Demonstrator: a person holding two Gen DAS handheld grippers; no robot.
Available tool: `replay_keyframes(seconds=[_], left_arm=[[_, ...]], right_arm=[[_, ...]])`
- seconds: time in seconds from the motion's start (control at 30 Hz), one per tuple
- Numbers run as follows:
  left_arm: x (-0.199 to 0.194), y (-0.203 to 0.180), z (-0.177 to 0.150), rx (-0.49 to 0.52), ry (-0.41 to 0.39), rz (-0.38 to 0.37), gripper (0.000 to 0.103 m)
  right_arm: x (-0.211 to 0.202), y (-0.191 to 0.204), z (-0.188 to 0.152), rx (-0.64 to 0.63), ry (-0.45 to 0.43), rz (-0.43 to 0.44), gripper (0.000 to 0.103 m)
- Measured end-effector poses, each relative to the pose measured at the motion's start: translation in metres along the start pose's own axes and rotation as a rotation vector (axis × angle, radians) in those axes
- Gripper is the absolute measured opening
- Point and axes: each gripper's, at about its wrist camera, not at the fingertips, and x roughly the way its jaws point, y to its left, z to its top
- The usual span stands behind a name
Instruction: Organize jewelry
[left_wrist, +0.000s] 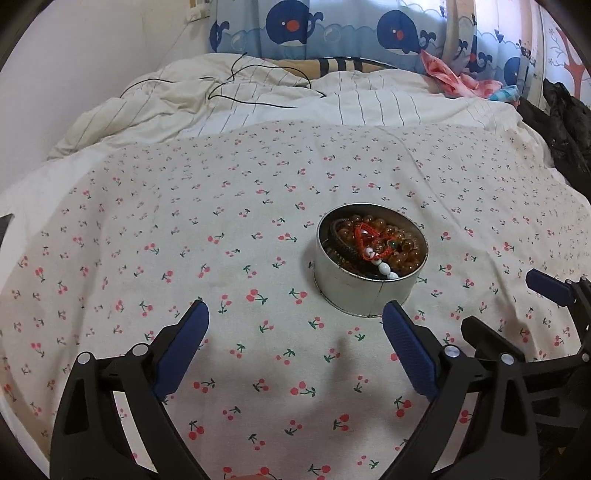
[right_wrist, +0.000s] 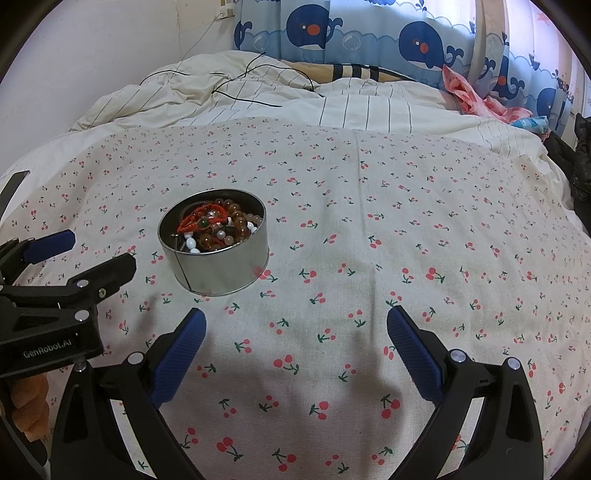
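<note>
Both claws — left claw (left_wrist: 295, 308) and right claw (right_wrist: 295, 314) — hang spread apart and empty over the cherry-print bedsheet (right_wrist: 369, 221), near the bracelet-filled round tin (left_wrist: 364, 295).

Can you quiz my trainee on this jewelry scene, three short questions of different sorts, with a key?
1. True or false: the round metal tin has its lid on.
2. Multiple choice: the red woven bracelet lies (a) on the cherry-print cloth, (b) in the tin, (c) in a gripper.
3. Fill in: the left gripper and the right gripper both stand ___ and hold nothing.

Key: 1 false; 2 b; 3 open.
</note>
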Motion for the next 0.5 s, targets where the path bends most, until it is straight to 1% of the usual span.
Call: replay_keyframes(seconds=[0.1,0.17,0.33,0.5], left_arm=[[-0.001,0.001,0.001,-0.002,-0.004,0.010,0.091],[0.000,0.004,0.001,-0.024,-0.002,0.021,0.091],[0.007,0.014,0.004,-0.080,0.041,-0.018,0.092],[0.009,0.010,0.002,-0.062,0.049,-0.014,0.092]], right_arm=[[0.001,-0.003,0.000,0.008,0.005,-0.005,0.094],[0.000,-0.005,0.002,0.013,0.007,-0.009,0.094],[-0.002,-0.006,0.001,0.016,0.006,-0.006,0.094],[-0.002,-0.007,0.003,0.013,0.009,-0.003,0.094]])
